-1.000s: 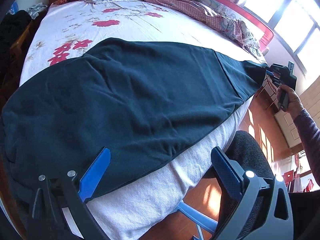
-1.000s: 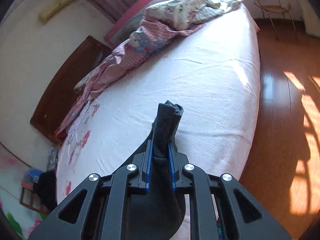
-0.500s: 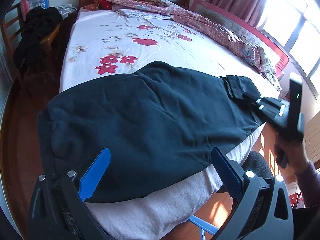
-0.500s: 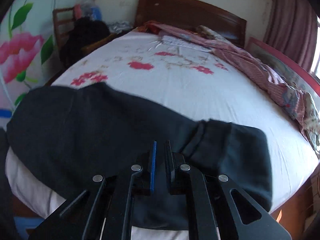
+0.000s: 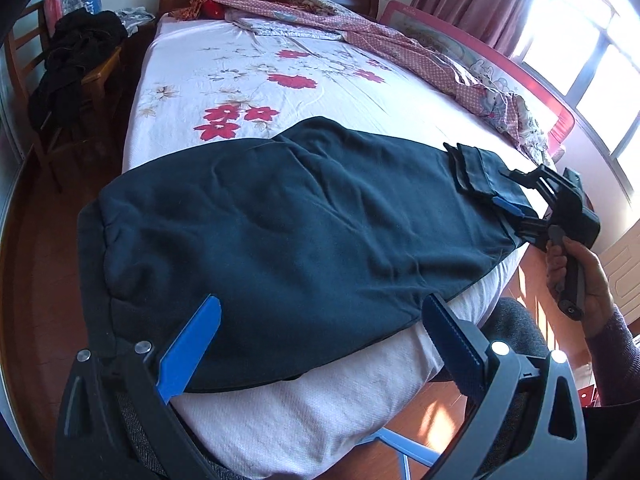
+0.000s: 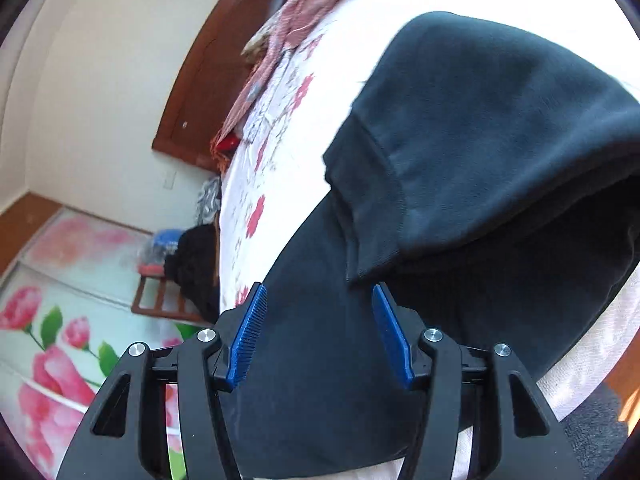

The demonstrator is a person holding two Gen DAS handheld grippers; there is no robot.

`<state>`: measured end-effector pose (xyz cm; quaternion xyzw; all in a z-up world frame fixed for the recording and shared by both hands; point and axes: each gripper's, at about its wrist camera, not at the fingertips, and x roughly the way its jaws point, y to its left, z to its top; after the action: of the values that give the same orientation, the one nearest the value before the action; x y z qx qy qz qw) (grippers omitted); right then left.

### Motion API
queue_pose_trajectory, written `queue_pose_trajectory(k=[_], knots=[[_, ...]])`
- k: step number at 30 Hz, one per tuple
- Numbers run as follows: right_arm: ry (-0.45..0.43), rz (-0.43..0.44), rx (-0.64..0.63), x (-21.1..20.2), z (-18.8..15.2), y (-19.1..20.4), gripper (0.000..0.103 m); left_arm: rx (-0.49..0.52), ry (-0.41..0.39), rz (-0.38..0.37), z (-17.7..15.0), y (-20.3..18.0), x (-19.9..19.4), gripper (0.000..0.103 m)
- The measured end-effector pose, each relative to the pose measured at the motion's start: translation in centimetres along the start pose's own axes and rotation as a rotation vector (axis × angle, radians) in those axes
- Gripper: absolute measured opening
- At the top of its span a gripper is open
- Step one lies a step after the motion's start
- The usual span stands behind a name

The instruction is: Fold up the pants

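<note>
Dark navy pants [image 5: 280,216] lie flat across the near edge of the bed [image 5: 248,80], with the leg cuffs [image 5: 476,172] folded back over the legs at the right. My left gripper [image 5: 320,344] is open and empty just above the waist end. My right gripper [image 5: 516,216] is seen at the cuff end in the left wrist view. In the right wrist view it [image 6: 320,336] is open over the pants [image 6: 460,208], beside the folded cuff [image 6: 376,208], holding nothing.
The bed has a white floral sheet. A pink patterned quilt [image 5: 420,56] lies along its far side by a red rail [image 5: 480,60]. A wooden chair with dark clothes [image 5: 72,60] stands left of the bed. Wooden floor [image 5: 24,280] surrounds it.
My right gripper carried the leg cuff back over the pants, laid it down and opened. The left gripper stayed open and pulled back a little.
</note>
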<state>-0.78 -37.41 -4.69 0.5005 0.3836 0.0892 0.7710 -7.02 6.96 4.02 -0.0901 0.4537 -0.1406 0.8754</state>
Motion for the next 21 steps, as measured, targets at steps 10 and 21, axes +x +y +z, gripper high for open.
queue_pose_trajectory(k=[10, 21], knots=[[-0.077, 0.011, 0.313, -0.3, 0.1, -2.9, 0.055, -0.016, 0.030, -0.013, -0.5, 0.1, 0.8, 0.101], [-0.094, 0.064, 0.373, -1.4, -0.1, -2.9, 0.020, -0.017, 0.034, -0.030, -0.7, -0.2, 0.8, 0.101]])
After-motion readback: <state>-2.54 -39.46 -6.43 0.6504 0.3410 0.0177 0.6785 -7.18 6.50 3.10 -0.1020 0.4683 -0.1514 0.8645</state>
